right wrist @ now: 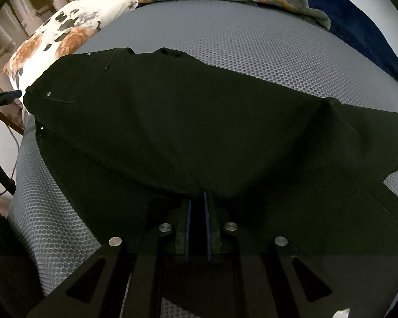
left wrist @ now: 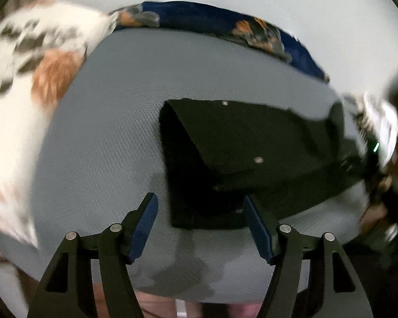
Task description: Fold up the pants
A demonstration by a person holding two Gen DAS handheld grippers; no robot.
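The black pants (right wrist: 188,122) lie spread on the grey mesh-textured mattress (right wrist: 252,53). The right gripper (right wrist: 197,212) pinches their near edge, jaws nearly closed. The left gripper (left wrist: 200,225) hovers wide apart, empty. No writing is legible.

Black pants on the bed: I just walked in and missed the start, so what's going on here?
A person is folding the black pants on the grey mattress, a hand-held claw in each hand. The right claw is shut on the fabric at the near edge, with the cloth draped up to it. The left claw is open over the mattress, empty, close to the folded waist end. A floral pillow and a blue blanket lie at the far side.
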